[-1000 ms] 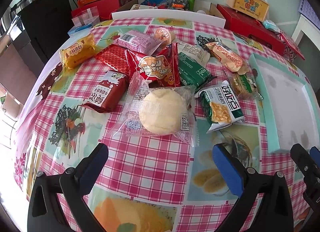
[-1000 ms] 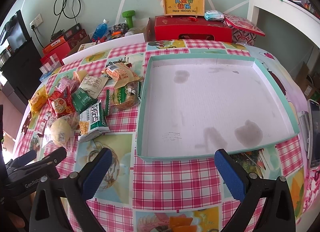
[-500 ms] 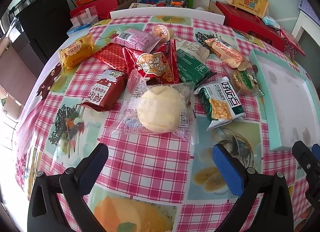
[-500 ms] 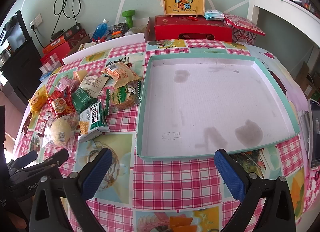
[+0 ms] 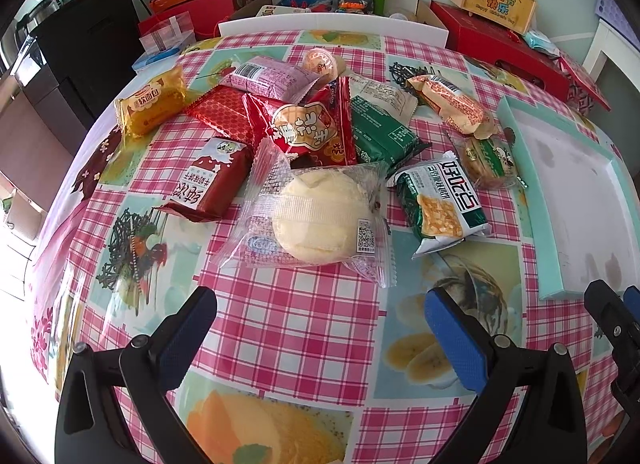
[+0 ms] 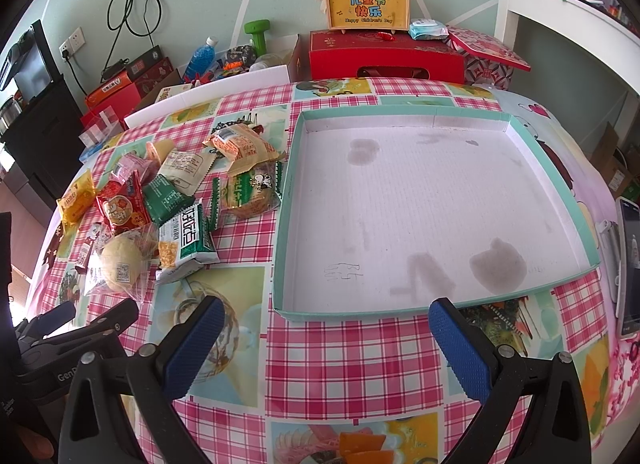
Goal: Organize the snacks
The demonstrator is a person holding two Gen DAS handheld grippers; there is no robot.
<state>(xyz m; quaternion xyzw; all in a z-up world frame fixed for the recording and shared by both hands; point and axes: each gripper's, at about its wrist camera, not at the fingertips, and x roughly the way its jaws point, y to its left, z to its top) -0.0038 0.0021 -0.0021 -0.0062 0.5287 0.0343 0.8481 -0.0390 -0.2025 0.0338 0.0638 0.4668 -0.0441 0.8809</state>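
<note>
The left gripper [image 5: 320,328] has edged closer to the bun packet [image 5: 316,219] in the snack heap toward the worktop's left edge; both it and the right gripper [image 6: 326,344] are released. Picking begins: close on the packet, carry it to the empty tray [image 6: 400,310].
</note>
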